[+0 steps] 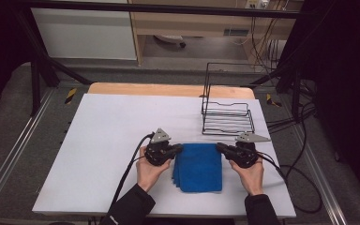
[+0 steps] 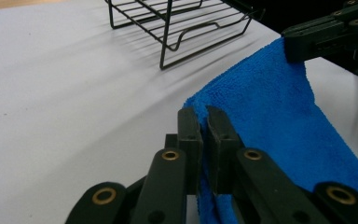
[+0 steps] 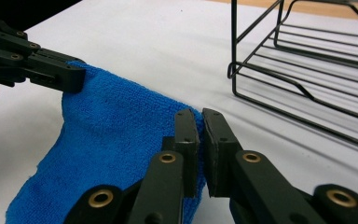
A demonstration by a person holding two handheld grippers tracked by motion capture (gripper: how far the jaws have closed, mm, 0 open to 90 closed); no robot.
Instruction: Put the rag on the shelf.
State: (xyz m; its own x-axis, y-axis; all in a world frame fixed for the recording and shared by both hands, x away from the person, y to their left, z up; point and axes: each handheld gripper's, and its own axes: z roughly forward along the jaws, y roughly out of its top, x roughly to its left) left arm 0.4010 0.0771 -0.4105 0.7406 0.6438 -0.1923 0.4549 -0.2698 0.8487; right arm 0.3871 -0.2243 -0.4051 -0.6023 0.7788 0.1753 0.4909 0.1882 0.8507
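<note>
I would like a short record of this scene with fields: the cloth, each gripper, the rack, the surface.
cloth: blue cloth, folded, held by its two far corners, near end hanging down to the table
left gripper: left gripper, fingers shut on the cloth's left far corner
right gripper: right gripper, fingers shut on the cloth's right far corner
rack: black wire rack, empty, standing beyond the cloth toward the right
surface: white table
</note>
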